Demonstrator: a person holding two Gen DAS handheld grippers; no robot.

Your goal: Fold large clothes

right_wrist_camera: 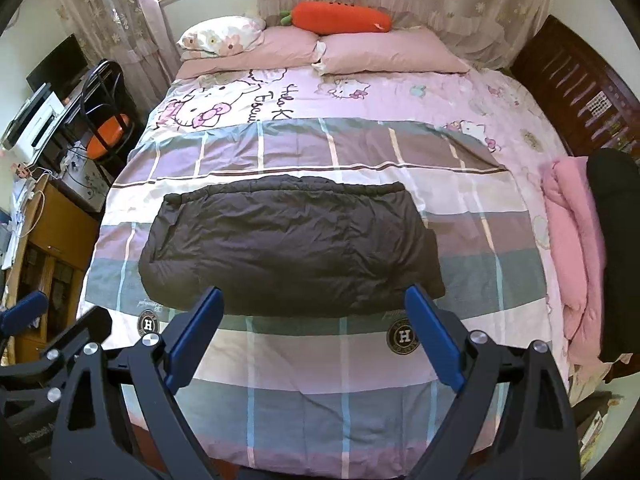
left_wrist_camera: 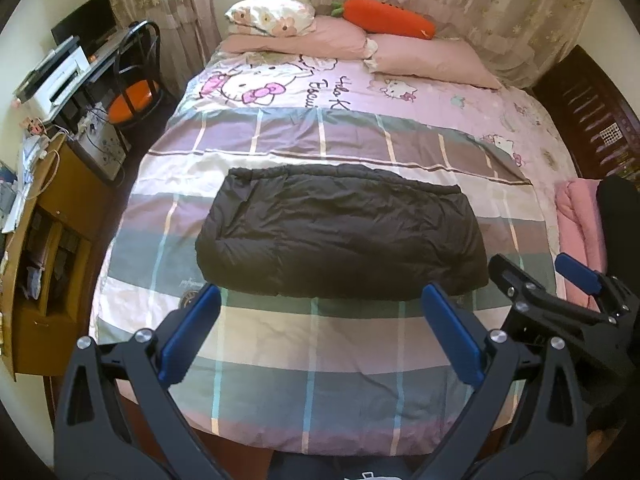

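Note:
A dark brown padded garment [left_wrist_camera: 340, 232] lies folded into a wide rectangle on the checked bedspread [left_wrist_camera: 320, 340]; it also shows in the right wrist view [right_wrist_camera: 292, 244]. My left gripper [left_wrist_camera: 320, 300] is open and empty, held above the bed's near part, just short of the garment's front edge. My right gripper [right_wrist_camera: 316, 304] is open and empty, beside the left one and also just short of the garment. The right gripper also shows at the right of the left wrist view [left_wrist_camera: 532, 272].
Pink pillows [left_wrist_camera: 432, 60] and an orange carrot cushion [left_wrist_camera: 388, 20] lie at the head of the bed. Folded pink cloth [right_wrist_camera: 576, 248] and a dark item [right_wrist_camera: 616, 248] sit at the bed's right edge. A desk with a printer [left_wrist_camera: 56, 76], a chair [left_wrist_camera: 136, 76] and a wooden cabinet [left_wrist_camera: 44, 248] stand on the left.

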